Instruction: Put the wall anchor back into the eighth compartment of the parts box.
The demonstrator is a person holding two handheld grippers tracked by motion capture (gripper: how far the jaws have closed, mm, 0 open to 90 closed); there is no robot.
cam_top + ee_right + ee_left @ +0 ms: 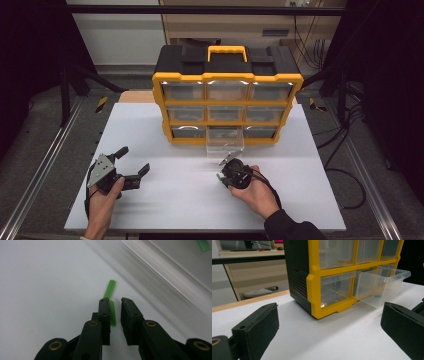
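Note:
A short green ribbed stick lies on the white table, just in front of a clear drawer pulled out of the bottom row of a yellow and black organizer. My right gripper points down at the stick. Its jaws stand a narrow gap apart, with the stick's near end between them, close against the left pad. The right pad is clear of it. In the high view the right gripper sits just before the drawer. My left gripper rests wide open, with nothing in it, at the table's left.
Another green piece lies inside the open drawer. The organizer stands at the back middle of the white board. Metal rails run along both sides of the table, and cables hang at the right.

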